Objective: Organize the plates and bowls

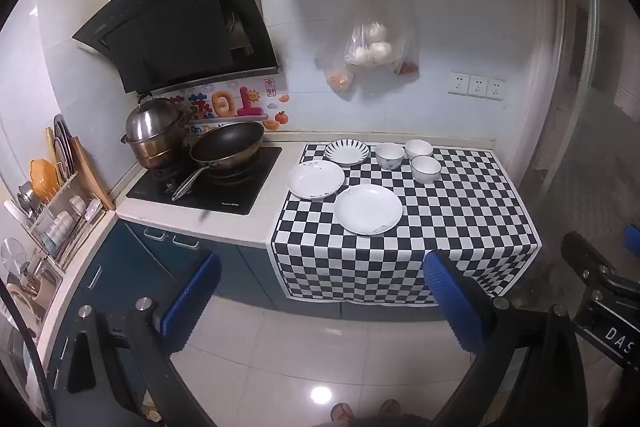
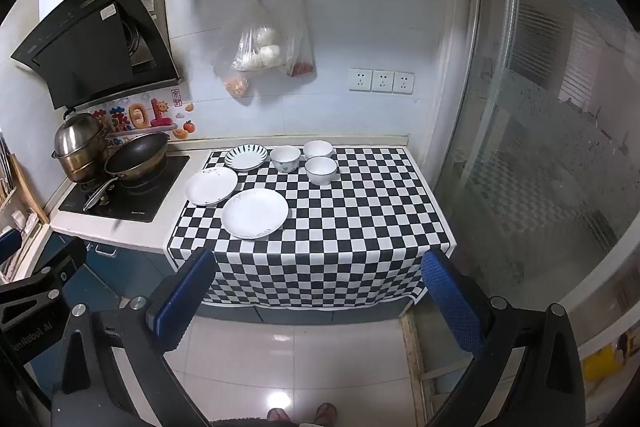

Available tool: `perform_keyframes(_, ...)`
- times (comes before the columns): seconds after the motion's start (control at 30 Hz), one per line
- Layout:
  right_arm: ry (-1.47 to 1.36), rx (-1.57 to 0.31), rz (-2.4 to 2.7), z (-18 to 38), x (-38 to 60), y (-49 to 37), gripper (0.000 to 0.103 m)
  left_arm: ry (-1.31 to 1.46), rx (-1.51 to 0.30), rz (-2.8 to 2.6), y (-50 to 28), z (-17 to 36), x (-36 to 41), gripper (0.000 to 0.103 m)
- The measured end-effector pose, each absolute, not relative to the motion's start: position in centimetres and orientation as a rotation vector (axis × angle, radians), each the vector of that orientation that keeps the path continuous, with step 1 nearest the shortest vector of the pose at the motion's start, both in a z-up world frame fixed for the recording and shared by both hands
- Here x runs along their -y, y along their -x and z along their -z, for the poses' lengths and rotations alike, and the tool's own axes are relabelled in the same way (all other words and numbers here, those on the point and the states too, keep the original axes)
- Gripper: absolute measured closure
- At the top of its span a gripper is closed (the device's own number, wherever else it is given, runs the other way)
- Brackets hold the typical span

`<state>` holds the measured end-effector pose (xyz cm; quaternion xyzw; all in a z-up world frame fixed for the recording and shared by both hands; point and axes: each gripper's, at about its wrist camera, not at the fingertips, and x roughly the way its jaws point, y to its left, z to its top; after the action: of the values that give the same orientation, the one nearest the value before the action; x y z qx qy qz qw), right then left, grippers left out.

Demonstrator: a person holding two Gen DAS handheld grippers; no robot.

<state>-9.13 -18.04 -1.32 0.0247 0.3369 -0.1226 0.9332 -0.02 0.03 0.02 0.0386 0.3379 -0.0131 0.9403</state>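
1. We are holding the left tool (image 1: 320, 303) out over the glossy tiled floor (image 1: 304, 355), well short of the table (image 1: 192, 215); its blue-padded fingers (image 1: 192, 301) are standing spread wide with nothing between them.
2. We are holding the right tool (image 2: 318, 301) the same way, its blue pads (image 2: 450, 301) spread apart and gripping nothing.
3. The black-and-white chequered cloth (image 2: 352, 227) is covering the right part of the table and hanging over its near edge.
4. The large white round plate (image 2: 255, 213) is lying nearest to us on the cloth, left of centre.
5. The second white plate (image 2: 211, 185) is sitting just beyond it to the left, partly off the cloth's left edge.
6. The smaller plate with a dark striped rim (image 2: 246, 157) is resting farther back, near the wall.
7. Three white bowls are standing upright to its right in a close cluster: the patterned bowl (image 2: 285, 159) just beside the striped plate, the far bowl (image 2: 318, 149) by the wall, and the dark-rimmed bowl (image 2: 321, 170) nearest to us.
8. On the left, the black hob (image 1: 208, 183) is carrying a dark frying pan (image 1: 227, 145) and a lidded steel pot (image 1: 157, 131).
9. Clear plastic bags (image 1: 372, 43) are hanging from a wall rail above the plates.
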Motion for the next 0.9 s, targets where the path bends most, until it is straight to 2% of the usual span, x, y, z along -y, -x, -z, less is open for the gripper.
perform_keyframes(0.9, -0.047, -0.679, 0.26, 0.1, 18.7, 8.7, 0.0, -0.083, -0.694, 0.026, -0.4, -0.3, 0.4, 0.0)
